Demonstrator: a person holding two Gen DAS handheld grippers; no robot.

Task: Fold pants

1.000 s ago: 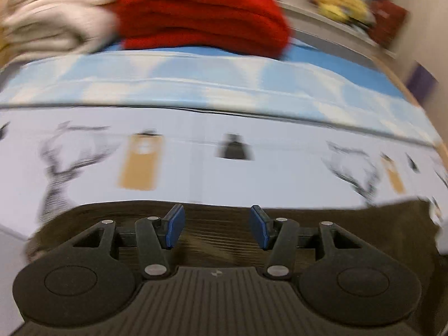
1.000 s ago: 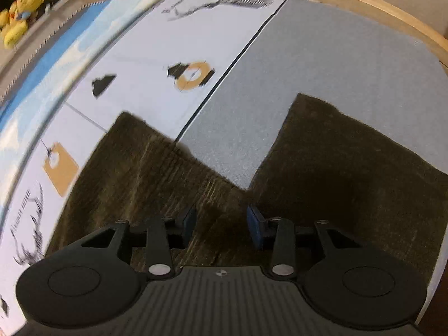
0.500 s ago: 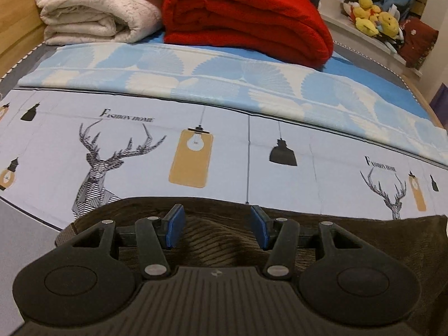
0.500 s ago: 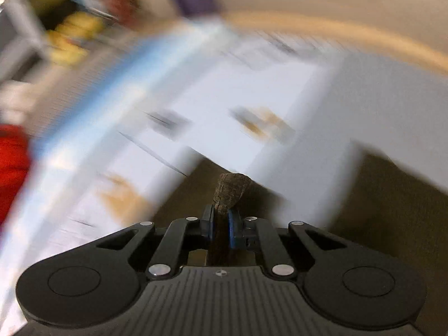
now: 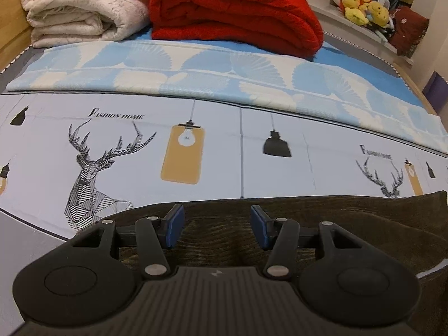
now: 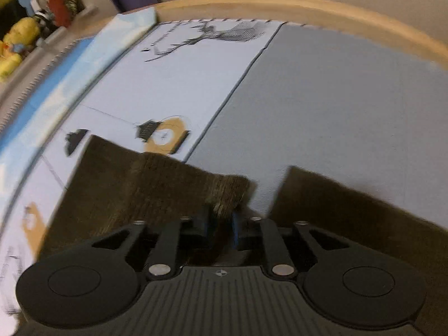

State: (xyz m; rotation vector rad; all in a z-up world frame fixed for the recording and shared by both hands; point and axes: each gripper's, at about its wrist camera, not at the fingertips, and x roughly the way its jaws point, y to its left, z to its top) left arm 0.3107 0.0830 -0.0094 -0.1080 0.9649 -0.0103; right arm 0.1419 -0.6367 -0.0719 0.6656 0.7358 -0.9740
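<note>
My right claw pinches the dark brown corduroy pants at a leg fold; soft, limp, moderately heavy. Left claw gapes over the waistband.

The dark brown corduroy pants run off the lower right of the blurred right wrist view, their pinched fold hidden between the black right gripper's fingers, while yellow plush toys smear upper left.

Pants: ribbed, matt brown corduroy cloth. Bedsheet: smooth printed cotton-like cloth. Red blanket: fuzzy fleece. Bed frame: smooth wood.
</note>
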